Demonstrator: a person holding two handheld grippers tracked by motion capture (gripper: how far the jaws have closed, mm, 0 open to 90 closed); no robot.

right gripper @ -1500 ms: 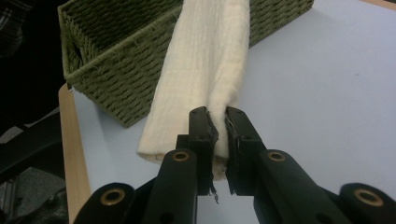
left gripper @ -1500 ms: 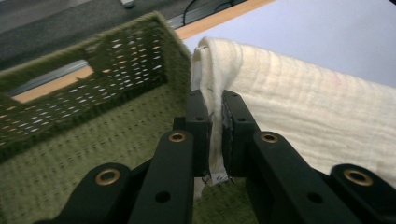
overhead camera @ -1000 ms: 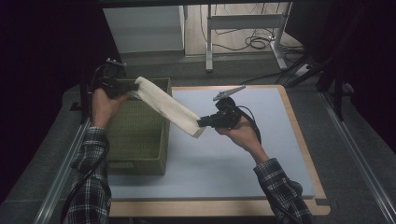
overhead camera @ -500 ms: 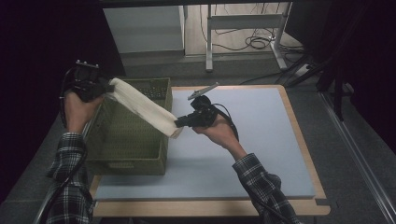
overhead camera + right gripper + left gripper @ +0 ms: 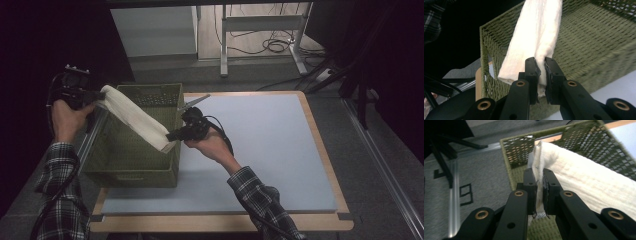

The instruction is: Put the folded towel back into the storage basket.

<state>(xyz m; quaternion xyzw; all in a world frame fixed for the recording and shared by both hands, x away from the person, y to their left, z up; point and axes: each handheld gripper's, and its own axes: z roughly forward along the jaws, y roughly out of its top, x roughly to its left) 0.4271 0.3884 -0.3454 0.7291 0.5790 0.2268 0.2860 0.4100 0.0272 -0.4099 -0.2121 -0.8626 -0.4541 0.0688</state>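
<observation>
A folded cream towel hangs stretched between my two grippers, above a green woven basket. My left gripper is shut on the towel's far-left end, just outside the basket's left rim. My right gripper is shut on the other end, over the basket's right rim. In the left gripper view the towel is pinched between the jaws of the left gripper and runs off to the right over the basket. In the right gripper view the towel rises from the right gripper above the basket.
The basket stands on the left part of a pale blue mat on a wood-edged table. Metal rails run along the dark floor on both sides. A grey cabinet and a table frame with cables stand behind.
Both hands have carried the stretched towel leftwards, from over the basket's right edge and the mat to across the basket. Both grips on the towel stay the same.
</observation>
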